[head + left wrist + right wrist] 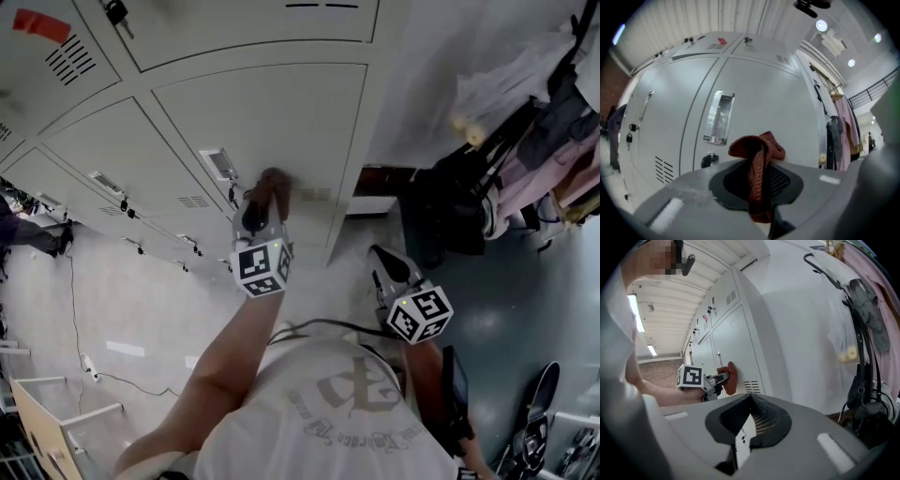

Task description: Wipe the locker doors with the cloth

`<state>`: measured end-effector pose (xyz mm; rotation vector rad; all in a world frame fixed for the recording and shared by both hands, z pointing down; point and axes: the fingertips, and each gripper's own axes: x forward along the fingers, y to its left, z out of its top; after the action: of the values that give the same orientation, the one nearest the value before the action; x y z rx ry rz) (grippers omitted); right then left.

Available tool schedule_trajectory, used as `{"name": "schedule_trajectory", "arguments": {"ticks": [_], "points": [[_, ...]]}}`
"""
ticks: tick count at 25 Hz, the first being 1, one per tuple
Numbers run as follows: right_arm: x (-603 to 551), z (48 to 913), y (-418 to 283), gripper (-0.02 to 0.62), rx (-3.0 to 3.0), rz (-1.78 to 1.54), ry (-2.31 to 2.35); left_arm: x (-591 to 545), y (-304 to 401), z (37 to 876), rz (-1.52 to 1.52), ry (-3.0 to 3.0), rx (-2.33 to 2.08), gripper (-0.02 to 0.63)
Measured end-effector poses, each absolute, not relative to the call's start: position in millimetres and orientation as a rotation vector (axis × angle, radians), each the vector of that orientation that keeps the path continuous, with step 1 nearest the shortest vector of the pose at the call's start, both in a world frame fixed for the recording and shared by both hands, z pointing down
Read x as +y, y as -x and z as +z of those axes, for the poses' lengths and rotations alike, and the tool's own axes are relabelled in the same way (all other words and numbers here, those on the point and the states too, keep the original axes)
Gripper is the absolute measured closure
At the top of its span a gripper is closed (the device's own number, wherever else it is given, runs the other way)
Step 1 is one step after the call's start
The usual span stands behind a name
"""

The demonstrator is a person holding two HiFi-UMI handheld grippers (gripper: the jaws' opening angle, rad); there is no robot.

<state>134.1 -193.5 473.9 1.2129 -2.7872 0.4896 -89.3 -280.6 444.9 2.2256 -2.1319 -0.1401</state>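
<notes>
A rust-red knitted cloth [759, 151] is pinched in my left gripper [757, 185], which is shut on it. In the head view the cloth [275, 183] presses against a pale grey locker door [281, 122], just right of its metal handle plate [218, 162] and beside a small vent. The left gripper [265, 204] is held out on a bare forearm. My right gripper [377, 255] hangs lower and to the right, away from the lockers, with its jaws together on nothing. The right gripper view shows the right gripper [751, 398] and, beyond it, the cloth [731, 378] against the door.
More locker doors [122, 150] with padlocks and vents run to the left. The locker's side panel [380, 112] meets a white wall. Clothes and bags [534, 169] hang on a rack at the right. A cable [75, 319] lies on the floor at the left.
</notes>
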Motion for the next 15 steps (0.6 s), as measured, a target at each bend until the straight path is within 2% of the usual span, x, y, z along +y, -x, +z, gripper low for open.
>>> {"name": "schedule_trajectory", "arguments": {"ticks": [10, 15], "points": [[-190, 478, -111, 0.588, -2.801, 0.478, -1.119, -272, 141, 483, -0.745, -1.749, -1.843, 0.537], [-190, 476, -103, 0.588, -2.808, 0.465, -1.096, -263, 146, 513, -0.782, -1.65, -1.743, 0.537]]}}
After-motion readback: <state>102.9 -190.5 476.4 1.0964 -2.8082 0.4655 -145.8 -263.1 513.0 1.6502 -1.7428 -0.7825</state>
